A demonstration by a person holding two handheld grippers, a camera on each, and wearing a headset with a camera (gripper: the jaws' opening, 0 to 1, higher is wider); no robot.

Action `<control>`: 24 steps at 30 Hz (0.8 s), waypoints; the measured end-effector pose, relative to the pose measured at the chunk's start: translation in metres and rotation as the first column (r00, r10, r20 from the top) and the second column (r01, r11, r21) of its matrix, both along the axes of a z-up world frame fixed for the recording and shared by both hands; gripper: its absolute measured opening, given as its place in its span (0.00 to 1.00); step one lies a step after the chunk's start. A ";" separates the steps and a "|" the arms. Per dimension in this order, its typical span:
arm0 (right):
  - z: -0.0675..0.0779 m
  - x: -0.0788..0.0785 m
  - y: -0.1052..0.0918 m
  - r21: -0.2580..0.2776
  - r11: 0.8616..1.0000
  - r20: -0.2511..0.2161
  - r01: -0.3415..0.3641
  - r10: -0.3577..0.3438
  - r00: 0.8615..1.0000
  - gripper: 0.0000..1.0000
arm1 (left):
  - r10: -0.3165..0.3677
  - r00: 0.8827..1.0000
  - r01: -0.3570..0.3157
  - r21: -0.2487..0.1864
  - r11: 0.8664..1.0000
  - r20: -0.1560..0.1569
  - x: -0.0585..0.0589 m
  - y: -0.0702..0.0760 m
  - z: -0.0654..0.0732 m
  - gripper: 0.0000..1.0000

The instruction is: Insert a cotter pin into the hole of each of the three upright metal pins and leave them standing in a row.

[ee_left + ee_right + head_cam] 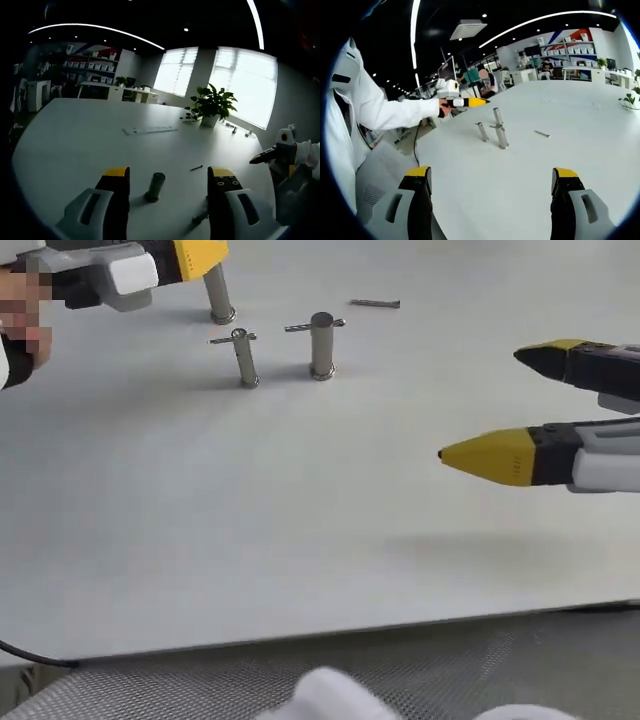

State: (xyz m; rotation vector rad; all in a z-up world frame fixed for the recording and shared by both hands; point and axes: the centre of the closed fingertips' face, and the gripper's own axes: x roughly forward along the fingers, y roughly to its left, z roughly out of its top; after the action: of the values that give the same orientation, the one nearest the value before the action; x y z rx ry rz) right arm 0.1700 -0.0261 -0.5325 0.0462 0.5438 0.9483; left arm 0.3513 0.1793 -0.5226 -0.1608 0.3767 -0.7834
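Three upright metal pins stand at the far side of the white table (300, 540). The thick pin (321, 345) and the thin pin (244, 357) each carry a cotter pin through the top. The third pin (221, 295) stands bare under my left gripper (195, 260), whose jaws are open; in the left gripper view one pin (155, 186) stands between them, untouched. A loose cotter pin (375, 304) lies flat beyond the pins. My right gripper (478, 405) hovers open and empty at the right, well away from the pins (502, 136).
The table's front edge (300, 635) runs below, with grey mesh and a black cable under it. A person's white sleeve (385, 112) holds the left gripper (465, 102). A potted plant (212, 105) and a flat white strip (150, 129) sit on the table's far side.
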 end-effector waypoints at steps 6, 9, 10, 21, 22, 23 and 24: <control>0.000 0.000 -0.003 0.003 1.000 -0.007 0.015 -0.015 1.000 0.98 | -0.017 1.000 0.017 0.030 0.999 -0.024 0.007 -0.006 -0.016 0.46; 0.000 0.000 -0.003 0.001 1.000 -0.003 0.011 -0.011 1.000 0.98 | -0.023 0.999 0.025 0.036 0.999 -0.035 0.010 -0.008 -0.021 0.43; -0.001 -0.001 -0.003 -0.001 1.000 -0.003 0.009 -0.009 1.000 0.98 | -0.023 0.999 0.025 0.042 0.999 -0.037 0.010 -0.009 -0.023 0.40; -0.005 -0.002 -0.001 -0.003 1.000 -0.016 -0.001 0.001 1.000 0.98 | -0.042 0.999 0.046 0.143 0.989 -0.032 0.014 -0.011 -0.043 0.19; -0.005 -0.002 -0.001 -0.002 1.000 -0.018 -0.001 0.001 1.000 0.98 | -0.043 0.999 0.047 0.146 0.988 -0.030 0.014 -0.011 -0.044 0.18; -0.005 -0.002 -0.001 -0.003 1.000 -0.019 -0.001 0.001 1.000 0.98 | -0.046 0.998 0.050 0.145 0.988 -0.032 0.015 -0.012 -0.045 0.18; -0.005 -0.002 -0.001 -0.004 1.000 -0.020 -0.002 0.002 1.000 0.98 | -0.045 0.998 0.050 0.142 0.989 -0.036 0.014 -0.012 -0.045 0.18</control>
State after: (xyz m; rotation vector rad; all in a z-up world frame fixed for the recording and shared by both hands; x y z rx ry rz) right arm 0.1681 -0.0267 -0.5378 0.0516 0.5638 0.9495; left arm 0.3658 0.1673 -0.5675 -0.0307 0.4670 -0.7986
